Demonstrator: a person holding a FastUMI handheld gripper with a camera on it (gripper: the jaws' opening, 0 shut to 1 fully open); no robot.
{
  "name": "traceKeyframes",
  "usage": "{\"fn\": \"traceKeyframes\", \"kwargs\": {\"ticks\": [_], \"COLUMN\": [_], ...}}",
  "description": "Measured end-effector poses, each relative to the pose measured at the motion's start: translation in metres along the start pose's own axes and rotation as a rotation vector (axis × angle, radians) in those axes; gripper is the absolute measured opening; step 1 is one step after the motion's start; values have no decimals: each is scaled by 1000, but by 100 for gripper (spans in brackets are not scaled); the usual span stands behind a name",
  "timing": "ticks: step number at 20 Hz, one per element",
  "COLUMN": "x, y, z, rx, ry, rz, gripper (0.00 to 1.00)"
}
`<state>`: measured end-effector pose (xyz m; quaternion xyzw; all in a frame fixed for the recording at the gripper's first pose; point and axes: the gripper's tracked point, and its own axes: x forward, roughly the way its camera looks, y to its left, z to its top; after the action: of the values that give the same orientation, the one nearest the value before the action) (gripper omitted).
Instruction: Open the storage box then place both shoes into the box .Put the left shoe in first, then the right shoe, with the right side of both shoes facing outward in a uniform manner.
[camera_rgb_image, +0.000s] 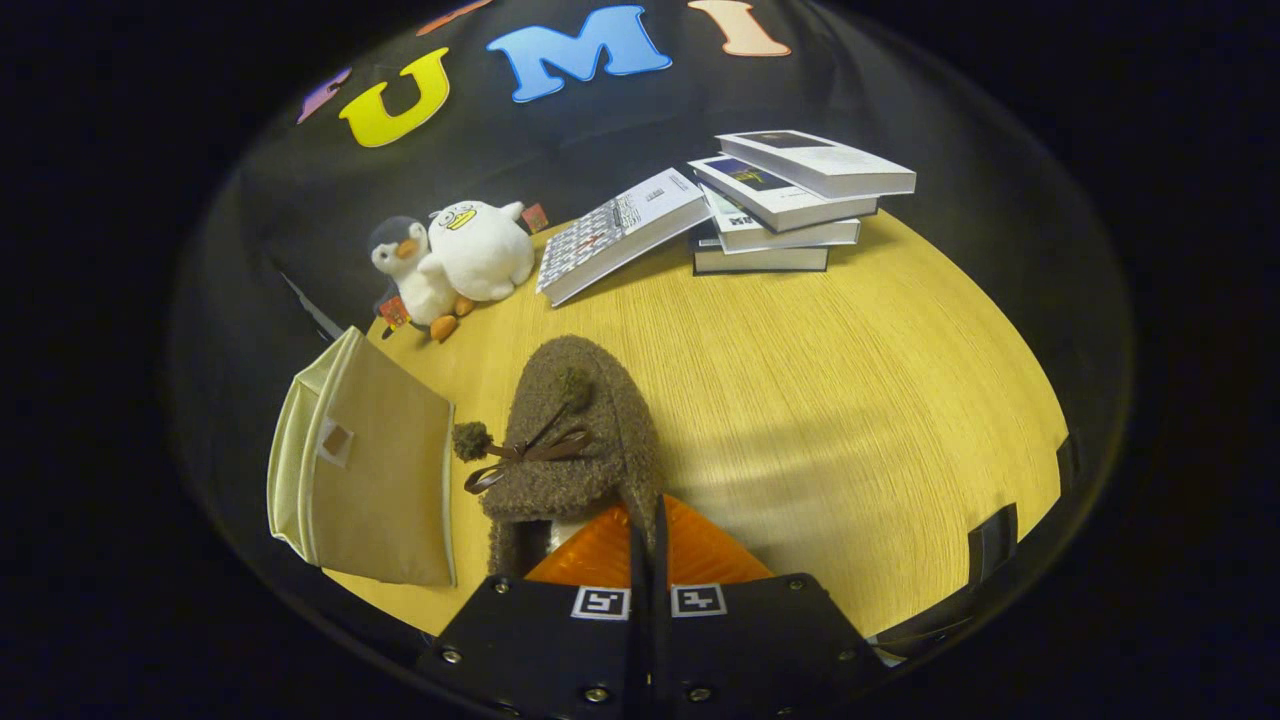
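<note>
Our jaws clench the shoe (580, 440) by its heel rim, the box (370, 480) just left of it at the tabletop (850, 420) edge, open wood to the right, toys (455, 260) and books (770, 205) beyond.

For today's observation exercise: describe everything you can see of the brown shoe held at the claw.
The shoe is a brown slipper of curly, fleece-like fabric, with a thin dark bow and two pompoms on top. It is held above the table, toe pointing away from the claw, whose fingers are closed on its heel edge. A pale lining shows at its opening. The box is beside it.
</note>
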<state>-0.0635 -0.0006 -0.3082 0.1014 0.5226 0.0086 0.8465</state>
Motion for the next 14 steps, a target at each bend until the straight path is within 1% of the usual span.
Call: {"fn": "traceKeyframes", "kwargs": {"ticks": [7,14], "x": [-29,-38], "y": [61,133], "z": [31,47], "rx": [20,29], "ry": [-50,-73], "rz": [53,132], "gripper": [1,1]}}
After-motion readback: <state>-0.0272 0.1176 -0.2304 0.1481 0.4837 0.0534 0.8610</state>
